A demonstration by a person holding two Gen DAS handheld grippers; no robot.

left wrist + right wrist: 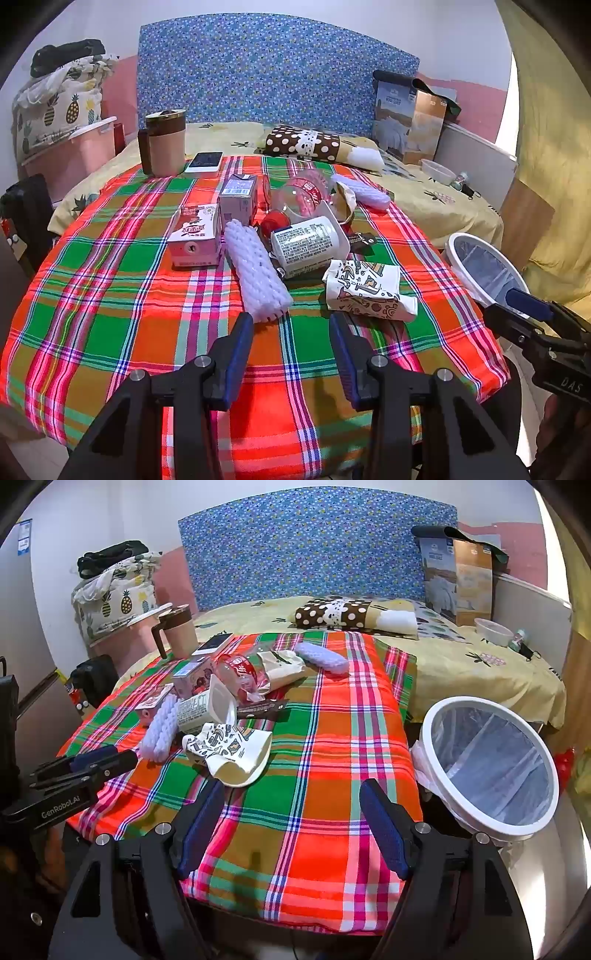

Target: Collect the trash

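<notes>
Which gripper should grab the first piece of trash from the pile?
Probably the left gripper: it is open, empty and right in front of the white foam net. The right gripper, also open, faces bare plaid cloth beside the bin.

Red cap (275, 220) half hidden (behind white tub (306, 242)), label print unreadable

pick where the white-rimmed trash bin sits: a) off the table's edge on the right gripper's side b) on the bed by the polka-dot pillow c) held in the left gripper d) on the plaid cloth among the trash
a: the trash bin stands beyond the plaid cloth's edge, beside the open right gripper.
</notes>
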